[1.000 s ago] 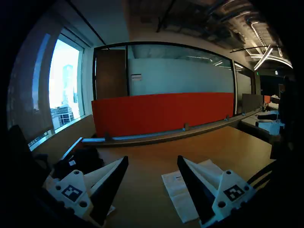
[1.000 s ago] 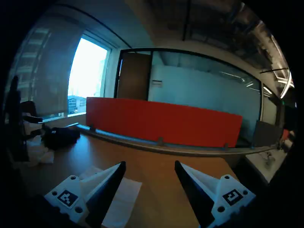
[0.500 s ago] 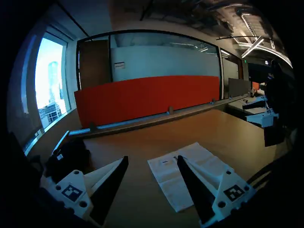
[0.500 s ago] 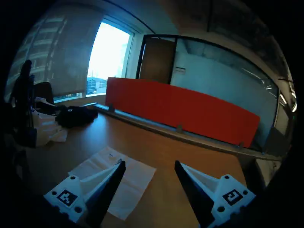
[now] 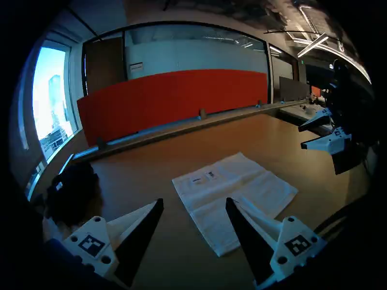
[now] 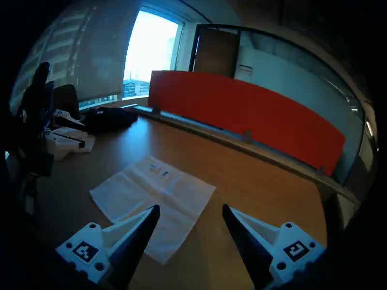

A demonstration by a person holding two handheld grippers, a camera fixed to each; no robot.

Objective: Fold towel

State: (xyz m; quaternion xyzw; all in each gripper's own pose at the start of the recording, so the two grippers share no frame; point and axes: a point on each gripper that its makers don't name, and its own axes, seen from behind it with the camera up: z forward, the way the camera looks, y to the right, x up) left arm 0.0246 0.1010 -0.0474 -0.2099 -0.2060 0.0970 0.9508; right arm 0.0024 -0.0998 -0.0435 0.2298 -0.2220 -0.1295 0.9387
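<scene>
A white towel [image 5: 232,191] lies spread flat on the wooden table [image 5: 193,145], with a crease across its middle and small labels near its far edge. My left gripper [image 5: 193,203] hangs open above the towel's near edge, with nothing between its fingers. In the right gripper view the same towel [image 6: 155,193] lies just ahead of my right gripper [image 6: 189,209], which is open and empty too. The right gripper [image 5: 323,140] also shows far right in the left gripper view. The left gripper [image 6: 67,134] shows at the left edge of the right gripper view.
A red partition [image 5: 174,99] runs along the table's far side, with a metal rail below it. A dark bag [image 5: 72,191] sits on the table to the left of the towel, also seen as a dark bag [image 6: 109,118] by the window.
Both views have tipped down toward the table, and the whole towel now shows ahead of each gripper. Both grippers stay open.
</scene>
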